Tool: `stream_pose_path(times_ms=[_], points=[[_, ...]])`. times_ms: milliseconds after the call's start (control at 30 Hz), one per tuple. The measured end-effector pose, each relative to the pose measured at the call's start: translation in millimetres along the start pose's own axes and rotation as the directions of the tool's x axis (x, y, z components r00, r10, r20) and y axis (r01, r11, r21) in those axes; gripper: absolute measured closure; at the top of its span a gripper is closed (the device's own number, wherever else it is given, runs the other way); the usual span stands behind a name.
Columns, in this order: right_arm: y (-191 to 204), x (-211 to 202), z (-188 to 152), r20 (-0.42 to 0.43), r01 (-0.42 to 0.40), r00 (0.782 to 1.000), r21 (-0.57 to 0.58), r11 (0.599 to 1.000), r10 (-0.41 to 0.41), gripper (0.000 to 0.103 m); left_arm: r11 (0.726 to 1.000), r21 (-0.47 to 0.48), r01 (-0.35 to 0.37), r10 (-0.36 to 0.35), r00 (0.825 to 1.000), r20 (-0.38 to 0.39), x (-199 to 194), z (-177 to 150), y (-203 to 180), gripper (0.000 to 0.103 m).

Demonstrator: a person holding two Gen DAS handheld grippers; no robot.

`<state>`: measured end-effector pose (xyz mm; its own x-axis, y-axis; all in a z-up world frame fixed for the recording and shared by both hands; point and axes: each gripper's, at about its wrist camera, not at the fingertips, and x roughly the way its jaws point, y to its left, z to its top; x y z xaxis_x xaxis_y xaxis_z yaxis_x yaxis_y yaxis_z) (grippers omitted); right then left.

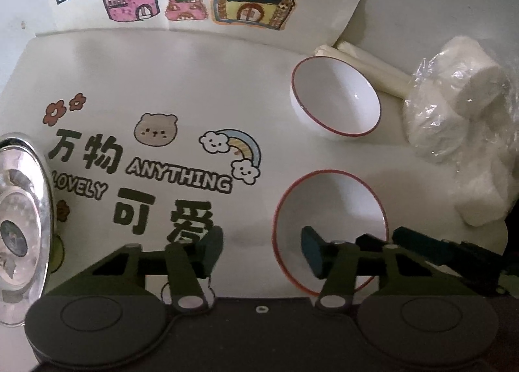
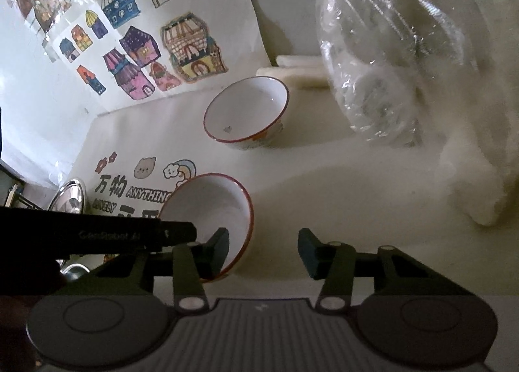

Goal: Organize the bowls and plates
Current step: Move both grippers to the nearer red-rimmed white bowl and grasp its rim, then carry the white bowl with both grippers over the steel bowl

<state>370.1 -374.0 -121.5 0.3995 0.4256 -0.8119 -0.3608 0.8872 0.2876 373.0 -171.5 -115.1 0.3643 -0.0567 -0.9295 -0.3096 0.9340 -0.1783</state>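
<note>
At the far left edge of the left wrist view lay a shiny round stainless-steel plate, flat on a white tabletop printed with cartoon lettering, a bear and a rainbow. The plate looked stiff, light and slippery, best taken by its thin rim. Along the bottom of that view the left gripper had its jaws wide apart with nothing between them; its right finger hung over the near side of the nearer white ceramic bowl with a thin red rim, lower right of centre, though whether it touched the bowl could not be told. A second white ceramic bowl with a red rim stood upper right, well apart from the first, just in front of cream-coloured rods. Both bowls stood upright with mouths facing up; being round, they had no long axis. They looked rigid, glazed and slick, fairly weighty and liable to chip, so a pinch across the rim wall seemed the safest hold. At the right edge sat white rolls wrapped in clear crinkled plastic. In the right wrist view, the black body of the left gripper crossed the lower left, the nearer bowl sat left of centre, and the farther bowl stood above it, showing a painted outer band. The right gripper was also wide open and empty, its left finger in front of the nearer bowl's rim.
</note>
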Motion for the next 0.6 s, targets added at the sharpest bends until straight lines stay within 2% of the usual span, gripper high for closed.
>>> stream_pose_path(times_ms=[67,267,467,600], points=[[-0.3,1.7,-0.2,-0.006,-0.003,1.0,0.004,1.0,0.003,0.058,1.0,0.002,0.002,-0.002,1.0,-0.005,2.6,0.3,-1.9,0.052],[-0.3,4.0,0.0,-0.015,-0.015,1.0,0.006,1.0,0.015,0.068,1.0,0.009,-0.003,0.003,1.0,-0.013,7.7,-1.5,-4.7,0.064],[1.1,8.4,1.0,-0.025,-0.047,0.999,0.034,0.998,0.048,0.082,0.999,-0.008,0.045,-0.045,0.999,-0.008,7.9,-0.3,-4.8,0.088],[2.3,11.6,1.5,-0.035,-0.046,0.998,0.047,0.998,0.047,0.083,0.999,-0.011,0.05,-0.05,0.999,0.005,6.6,-2.5,-4.5,0.089]])
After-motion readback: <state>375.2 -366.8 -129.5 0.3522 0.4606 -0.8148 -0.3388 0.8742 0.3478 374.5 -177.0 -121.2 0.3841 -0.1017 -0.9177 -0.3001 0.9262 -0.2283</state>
